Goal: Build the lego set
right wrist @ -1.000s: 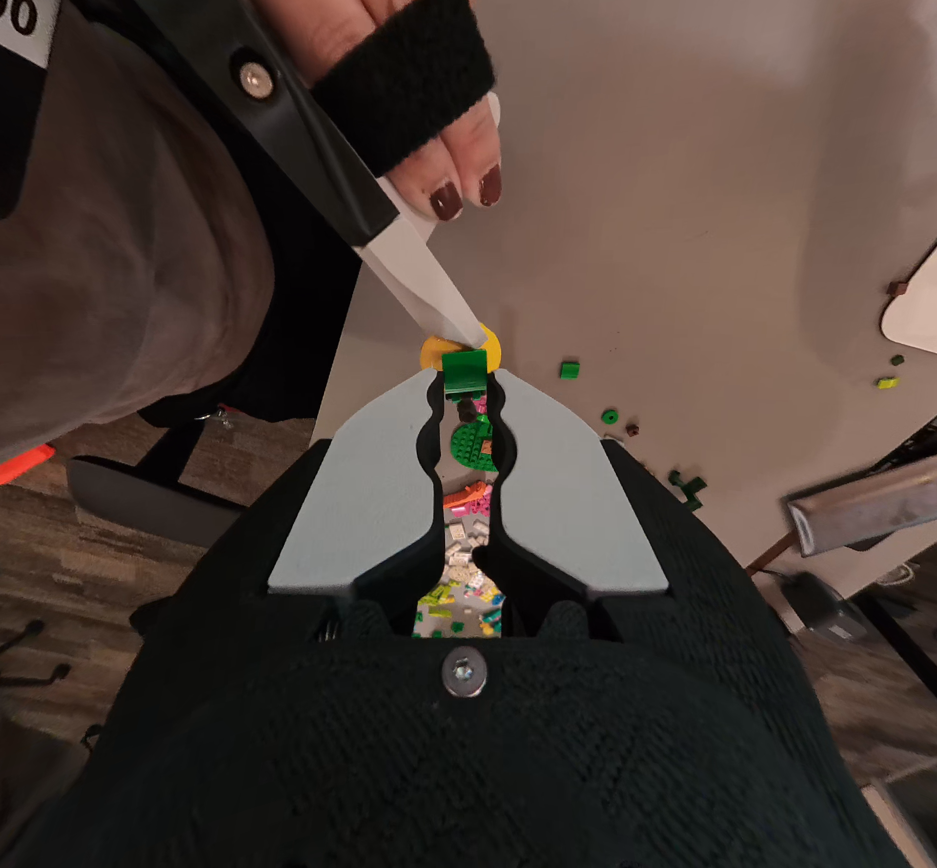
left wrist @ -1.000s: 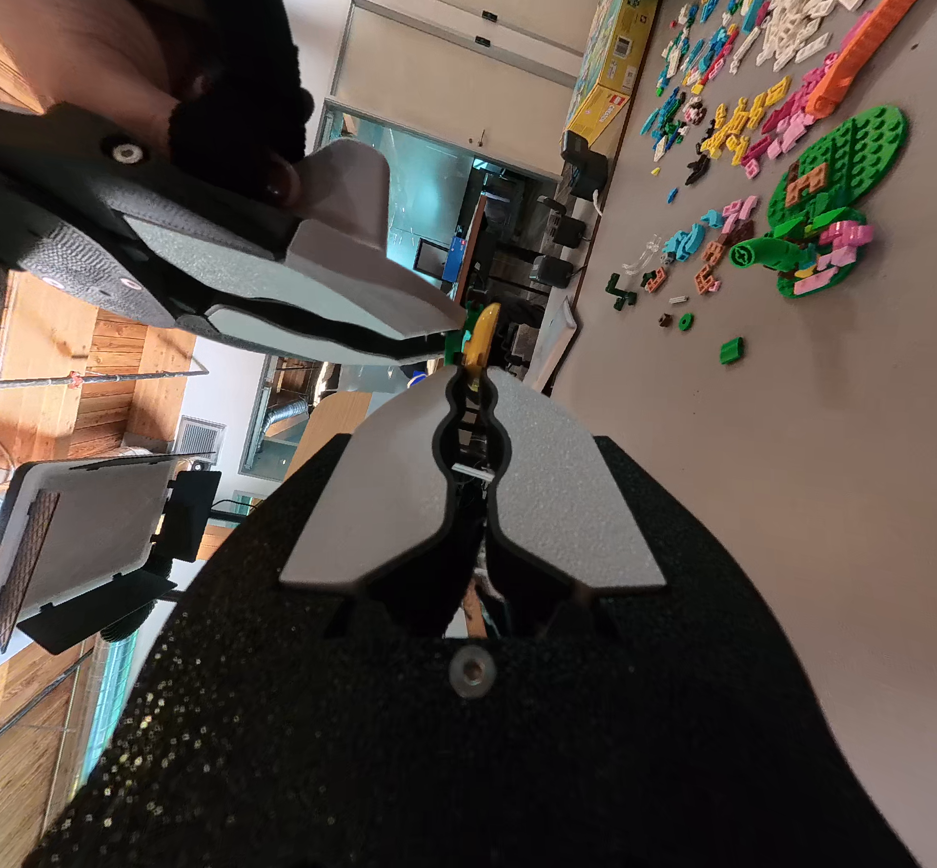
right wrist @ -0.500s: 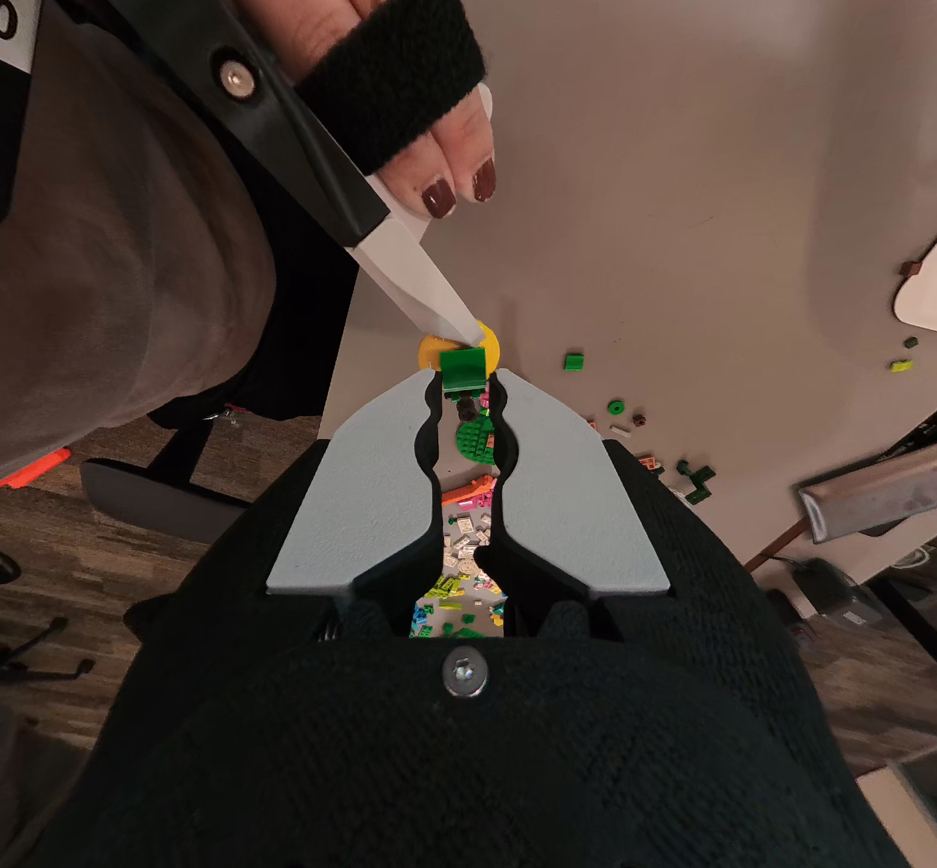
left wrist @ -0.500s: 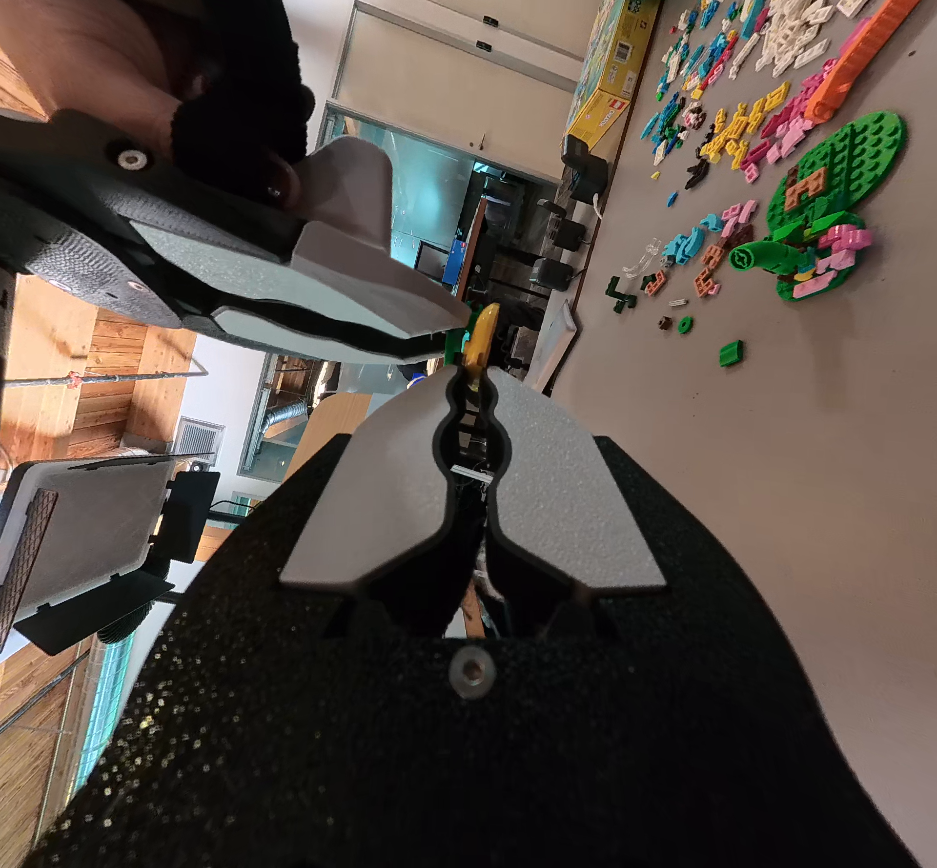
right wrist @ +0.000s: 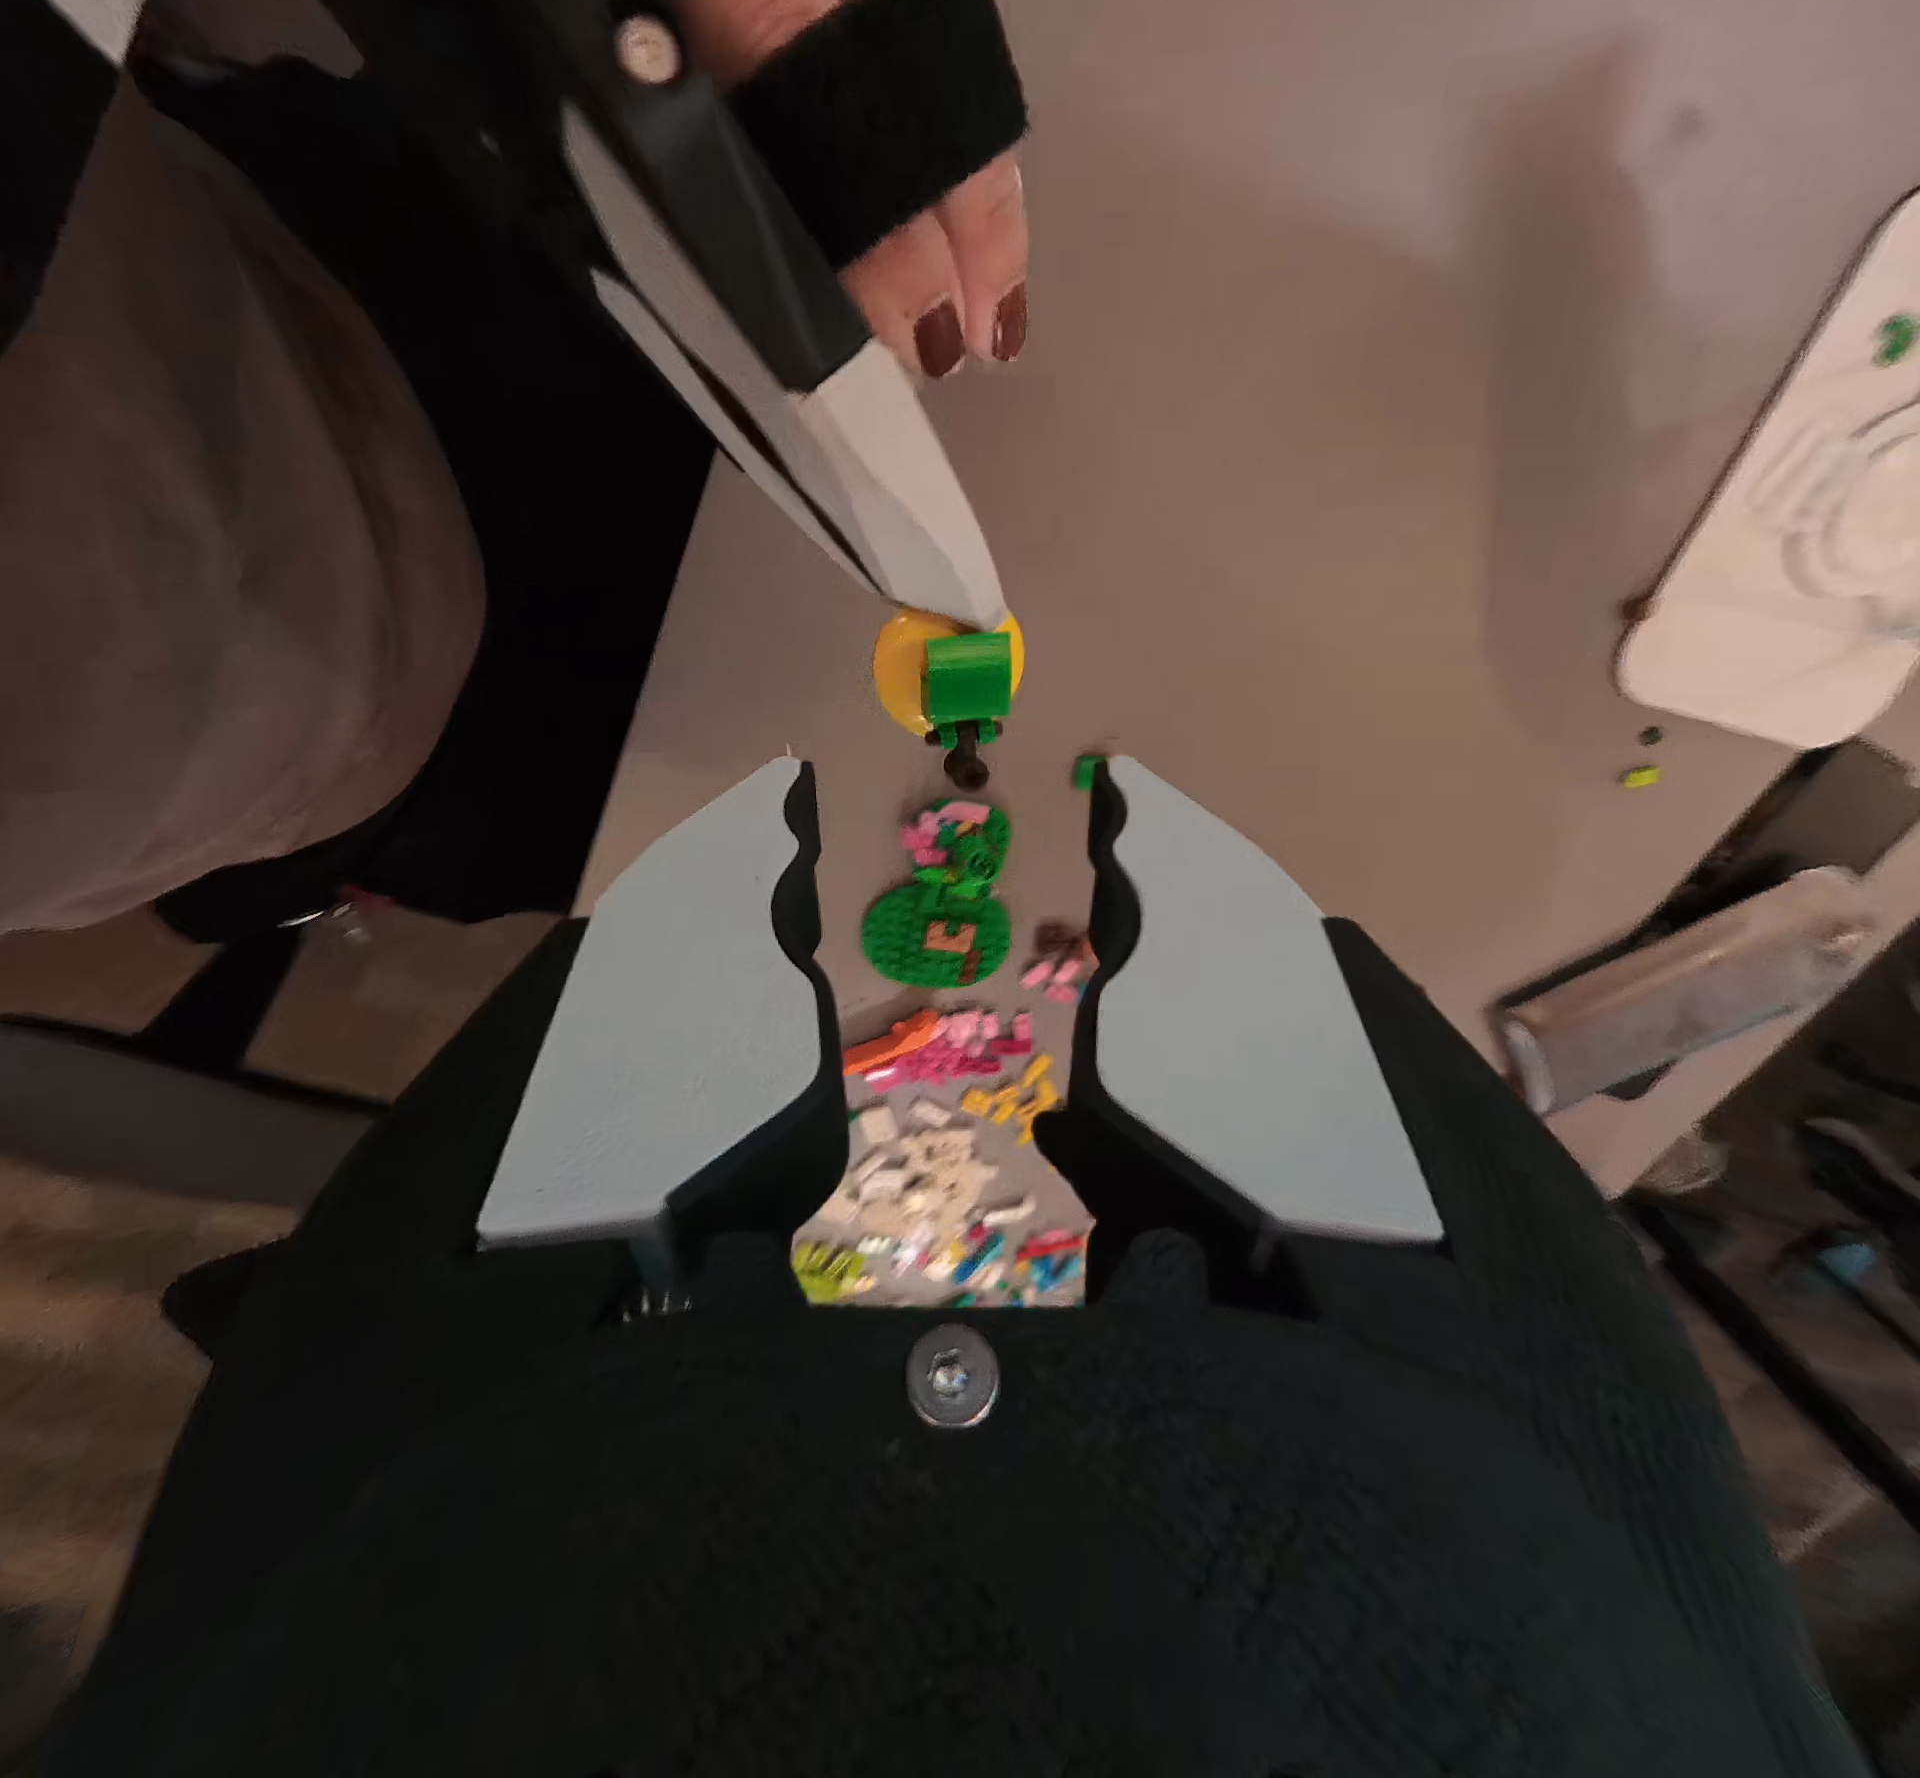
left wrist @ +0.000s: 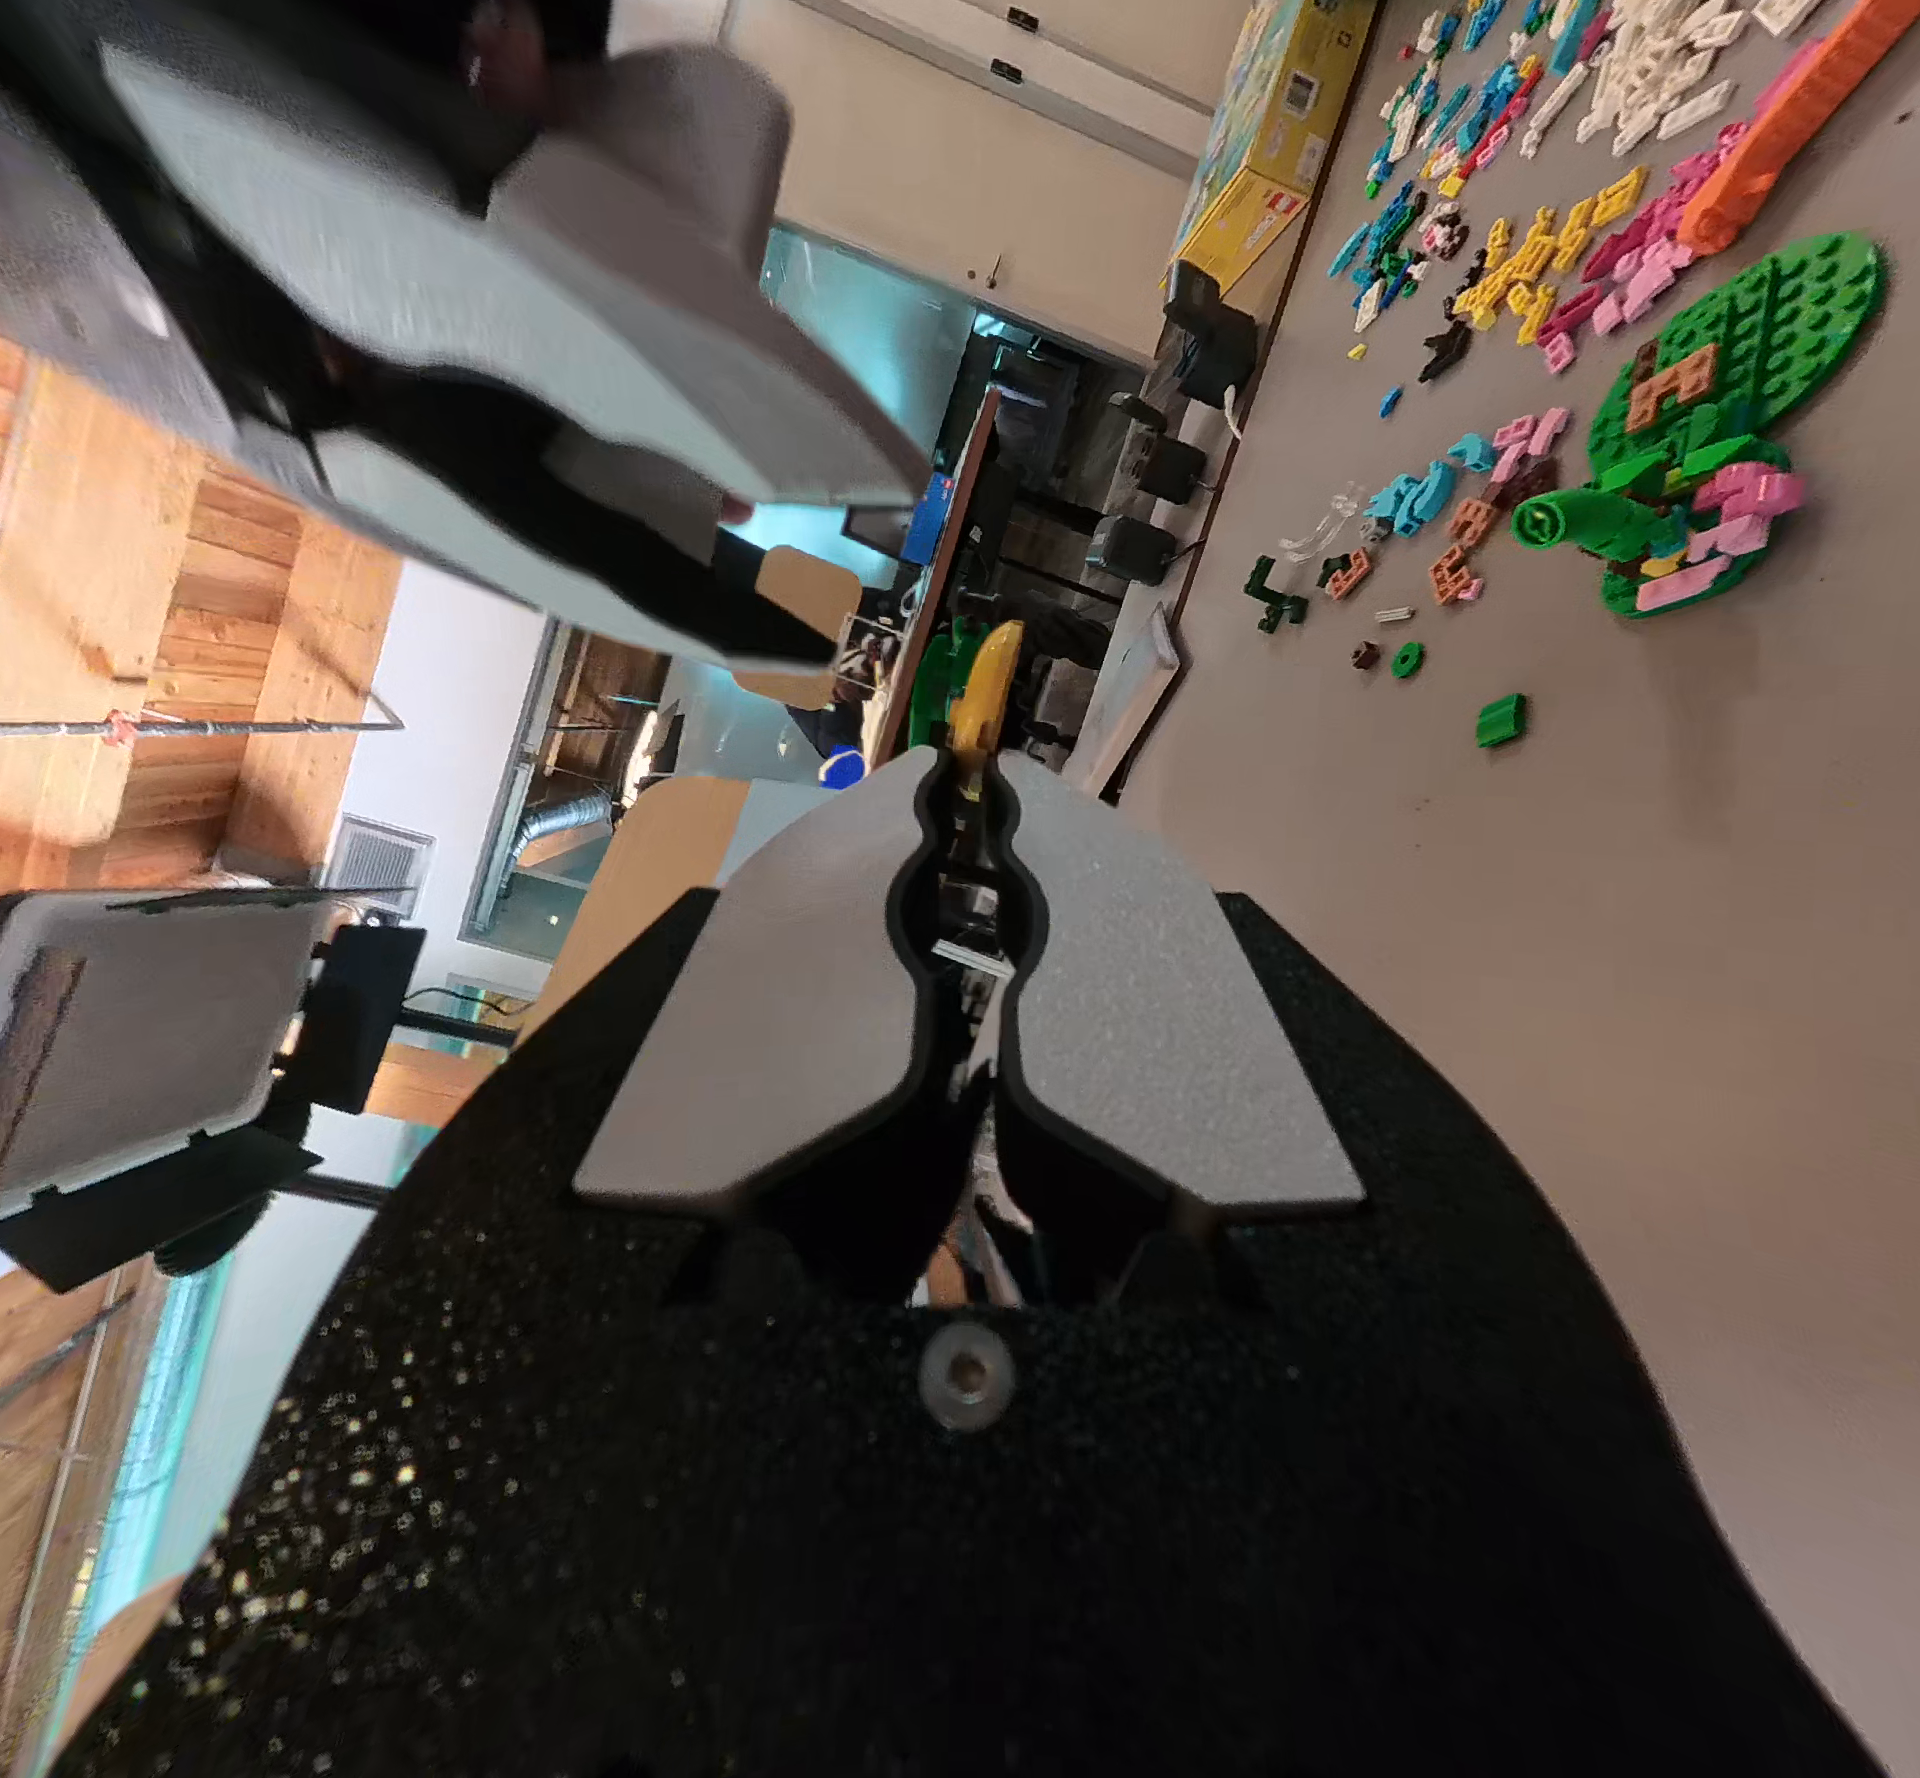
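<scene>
Left gripper (left wrist: 966, 772): clenching its grey fingers on the edge of a yellow round piece (left wrist: 982, 684), holding it up above the table (left wrist: 1455, 1105).
Green brick (right wrist: 966, 674): sitting against the yellow round piece, with a small dark stud piece (right wrist: 964, 764) hanging from its near edge.
Right gripper (right wrist: 948, 772): standing released, fingers spread wide, just short of the held assembly and not touching it.
Green round baseplate (left wrist: 1745, 357): lying flat on the table, carrying green, pink and brown bricks at one end.
Loose bricks (left wrist: 1621, 14): lying scattered past the baseplate in white, yellow, pink and blue groups.
Hand (right wrist: 894, 97): gripping the left gripper, a black strap crossing its fingers.
</scene>
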Tool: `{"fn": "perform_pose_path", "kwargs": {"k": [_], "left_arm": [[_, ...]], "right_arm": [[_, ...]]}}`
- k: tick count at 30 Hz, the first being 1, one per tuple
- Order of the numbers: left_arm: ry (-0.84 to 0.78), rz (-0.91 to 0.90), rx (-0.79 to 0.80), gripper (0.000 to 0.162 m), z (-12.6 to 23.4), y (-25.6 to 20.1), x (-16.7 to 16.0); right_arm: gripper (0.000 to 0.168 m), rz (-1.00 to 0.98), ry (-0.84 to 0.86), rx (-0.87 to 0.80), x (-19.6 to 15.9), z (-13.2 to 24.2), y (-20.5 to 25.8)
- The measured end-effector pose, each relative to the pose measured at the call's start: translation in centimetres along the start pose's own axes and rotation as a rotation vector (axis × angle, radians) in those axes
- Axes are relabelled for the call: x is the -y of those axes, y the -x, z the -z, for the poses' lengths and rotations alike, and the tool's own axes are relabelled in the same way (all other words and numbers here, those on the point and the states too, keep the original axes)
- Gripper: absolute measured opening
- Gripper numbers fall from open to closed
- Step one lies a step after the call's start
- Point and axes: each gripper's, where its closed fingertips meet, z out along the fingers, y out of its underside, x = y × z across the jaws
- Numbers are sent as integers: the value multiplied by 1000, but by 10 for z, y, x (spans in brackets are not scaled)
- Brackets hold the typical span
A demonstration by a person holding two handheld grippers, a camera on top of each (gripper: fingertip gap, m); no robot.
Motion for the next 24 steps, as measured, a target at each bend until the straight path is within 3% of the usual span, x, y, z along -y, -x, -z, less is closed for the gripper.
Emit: {"fn": "perform_pose_path", "kwargs": {"k": [6, 8, 12, 16, 24], "left_arm": [[1, 110, -1, 4, 7, 9, -11], [1, 133, -5, 4, 8, 10, -13], [-15, 206, -36, 5, 9, 9, -15], [1, 276, -69, 5, 13, 8, -28], [94, 302, -47, 5, 21, 12, -58]], "right_arm": [[57, 230, -211, -459, 10, 14, -1], [58, 275, -247, -544, 13, 10, 8], [58, 282, -349, -596, 23, 2, 24], [57, 238, -443, -522, 27, -13, 37], [52, 221, -620, -583, 45, -17, 12]]}}
